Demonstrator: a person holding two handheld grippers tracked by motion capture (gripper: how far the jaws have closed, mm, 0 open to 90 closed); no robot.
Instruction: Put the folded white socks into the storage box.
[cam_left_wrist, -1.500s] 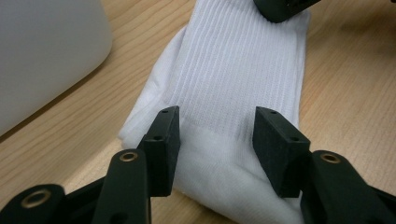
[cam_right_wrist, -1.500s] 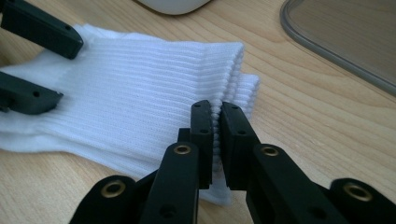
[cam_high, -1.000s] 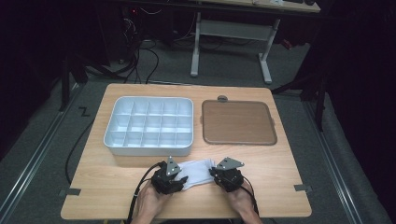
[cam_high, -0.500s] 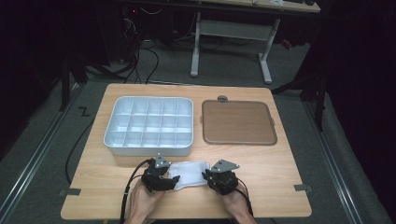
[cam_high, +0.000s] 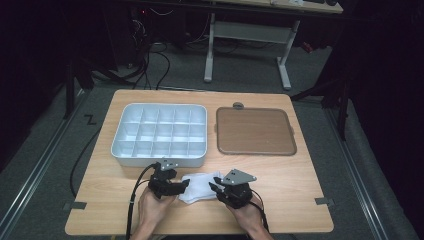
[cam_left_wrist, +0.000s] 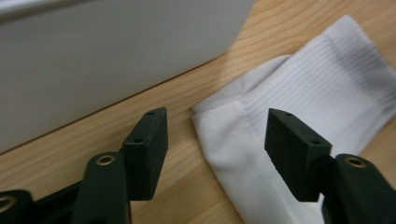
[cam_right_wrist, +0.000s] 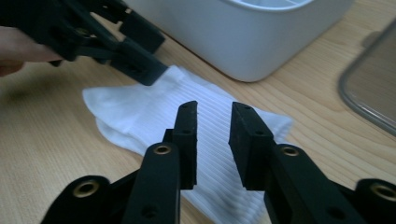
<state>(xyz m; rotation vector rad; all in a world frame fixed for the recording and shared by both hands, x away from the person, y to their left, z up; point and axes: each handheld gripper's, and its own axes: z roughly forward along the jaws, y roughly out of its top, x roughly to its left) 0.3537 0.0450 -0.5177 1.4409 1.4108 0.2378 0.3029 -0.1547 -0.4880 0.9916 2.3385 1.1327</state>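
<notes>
On the wooden worktop (cam_high: 300, 190), a folded white sock (cam_high: 200, 186) lies just in front of the white compartment tray (cam_high: 159, 134). At the sock's left end the left gripper (cam_high: 184, 185) stands with jaws wide apart and nothing clamped. At its right end the right gripper (cam_high: 215, 186) has just been opening, its narrow gap empty above the sock. Right of the tray lies a brown lid (cam_high: 255, 131).

white ribbed sock (cam_high: 200, 186), folded flat, lying on wooden table near front edge, just before white tray.
</notes>
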